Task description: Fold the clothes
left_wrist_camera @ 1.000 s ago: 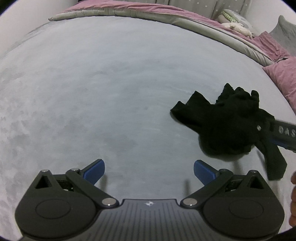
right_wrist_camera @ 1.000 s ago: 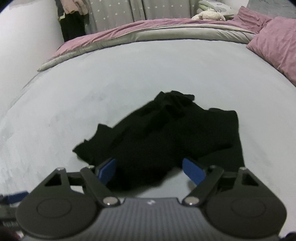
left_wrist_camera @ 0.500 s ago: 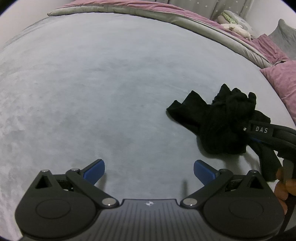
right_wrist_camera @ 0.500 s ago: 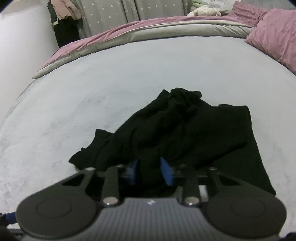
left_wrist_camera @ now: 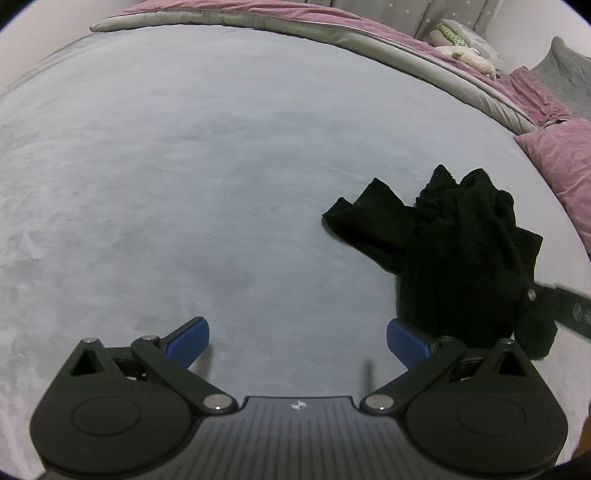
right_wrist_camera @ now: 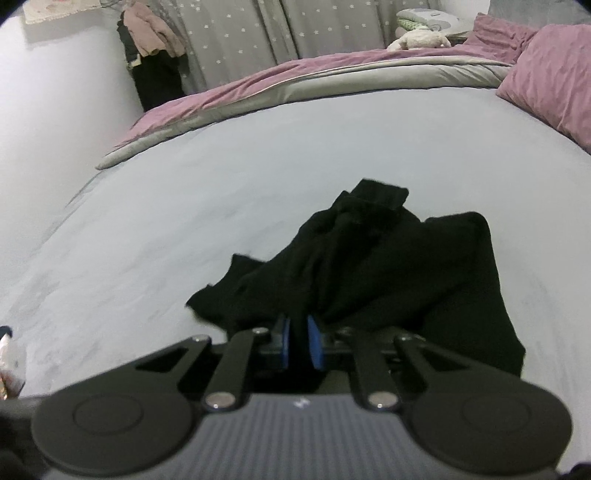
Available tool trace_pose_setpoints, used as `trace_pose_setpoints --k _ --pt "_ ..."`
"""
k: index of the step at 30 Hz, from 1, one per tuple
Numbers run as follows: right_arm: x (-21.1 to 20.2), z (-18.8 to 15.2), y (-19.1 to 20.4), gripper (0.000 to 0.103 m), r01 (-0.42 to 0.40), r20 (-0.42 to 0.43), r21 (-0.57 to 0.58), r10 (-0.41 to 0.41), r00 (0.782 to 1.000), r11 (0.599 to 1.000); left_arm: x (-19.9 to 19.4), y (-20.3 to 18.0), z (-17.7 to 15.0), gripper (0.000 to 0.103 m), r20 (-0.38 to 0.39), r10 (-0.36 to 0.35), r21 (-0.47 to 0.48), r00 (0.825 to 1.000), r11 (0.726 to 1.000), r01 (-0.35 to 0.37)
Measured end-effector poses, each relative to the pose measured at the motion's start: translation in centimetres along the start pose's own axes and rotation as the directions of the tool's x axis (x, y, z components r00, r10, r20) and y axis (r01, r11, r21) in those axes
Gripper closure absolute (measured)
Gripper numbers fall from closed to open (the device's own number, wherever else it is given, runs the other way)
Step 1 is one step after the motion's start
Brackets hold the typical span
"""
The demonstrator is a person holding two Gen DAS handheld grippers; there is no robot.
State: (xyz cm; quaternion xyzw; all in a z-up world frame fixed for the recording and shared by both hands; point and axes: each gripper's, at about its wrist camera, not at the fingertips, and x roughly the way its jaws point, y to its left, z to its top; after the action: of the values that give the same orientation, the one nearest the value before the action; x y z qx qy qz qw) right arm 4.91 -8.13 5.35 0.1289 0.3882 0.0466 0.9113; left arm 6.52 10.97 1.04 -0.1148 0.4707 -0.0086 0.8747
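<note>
A second ago the right tool [right_wrist_camera: 298, 341] stood open before the black garment [right_wrist_camera: 369, 258]; now it is clenched on a near fold and lifting it off the grey bed [left_wrist_camera: 184, 166], so spreading can begin, while the left tool [left_wrist_camera: 297, 338] hangs released, well left of the cloth. Pink pillows [right_wrist_camera: 546, 66] and star-dotted curtains [right_wrist_camera: 258, 33] lie beyond.

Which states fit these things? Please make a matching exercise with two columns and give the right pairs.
Things:
1. left gripper
2. right gripper
3. crumpled black knit garment
4. pink velvet pillow

States:
A. pinched at its near edge, bunched on the grey bed cover
B. open, holding nothing
C. lying at the far right edge of the bed
D. shut on cloth

Pairs: 1-B, 2-D, 3-A, 4-C
</note>
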Motion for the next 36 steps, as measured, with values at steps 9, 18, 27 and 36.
trace_pose_setpoints --k 9,18,27,36 --pt "-3.7 -3.3 -0.3 0.092 -0.058 -0.024 0.000 0.058 0.998 0.998 0.3 -1.1 -0.4 0.000 -0.018 -0.023 0.021 1.000 1.000 0.024" --pt "-5.5 -6.7 -1.3 0.093 -0.103 -0.084 0.008 0.104 0.991 0.995 0.0 -3.0 -1.4 0.000 -0.022 -0.119 0.052 0.993 0.991 0.120" --pt "-5.7 -8.0 -2.6 0.093 -0.166 -0.136 0.041 0.170 0.976 0.985 0.0 -3.3 -2.3 0.001 -0.014 -0.180 0.032 0.984 0.983 0.180" --pt "-6.1 -8.4 -2.5 0.093 -0.210 -0.190 0.024 0.211 0.959 0.977 0.2 -4.1 -3.0 0.007 -0.003 -0.237 0.030 0.972 0.971 0.237"
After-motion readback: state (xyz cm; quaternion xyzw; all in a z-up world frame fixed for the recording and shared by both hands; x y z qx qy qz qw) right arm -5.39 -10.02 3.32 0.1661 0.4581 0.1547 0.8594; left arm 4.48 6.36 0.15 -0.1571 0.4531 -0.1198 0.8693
